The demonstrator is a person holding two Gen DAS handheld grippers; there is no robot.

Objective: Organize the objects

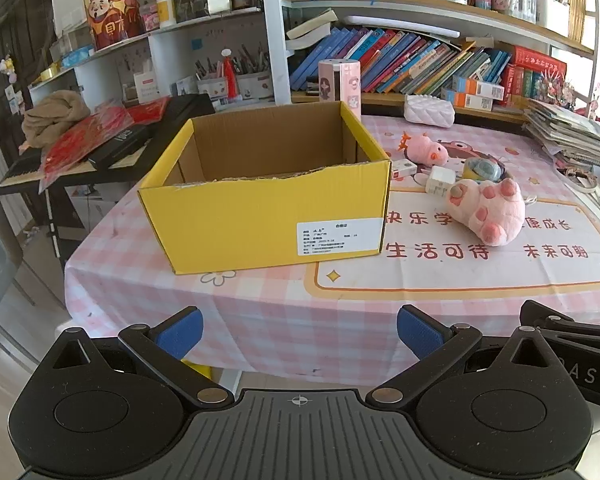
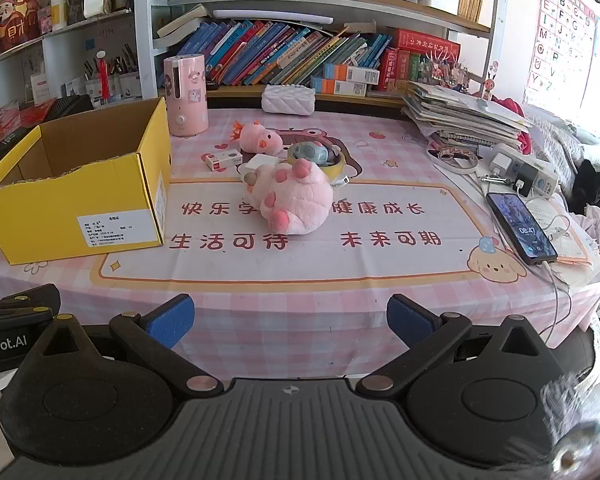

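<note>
While both grippers, left gripper (image 1: 299, 330) and right gripper (image 2: 290, 318), hover with jaws spread wide, the yellow box (image 1: 260, 216) sits beside the pink plush paw (image 2: 296, 202) on the table (image 2: 340, 300).

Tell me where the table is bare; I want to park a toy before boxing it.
Free: the near strip between the yellow box and the phone, in front of the pink paw plush. Crowded: behind the plush, and the right edge by the paper stack.

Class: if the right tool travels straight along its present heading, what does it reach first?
Probably the pink checked tablecloth near the table's front edge; the right tool stands open and tilts downward. The pink plush paw lies farther back.
</note>
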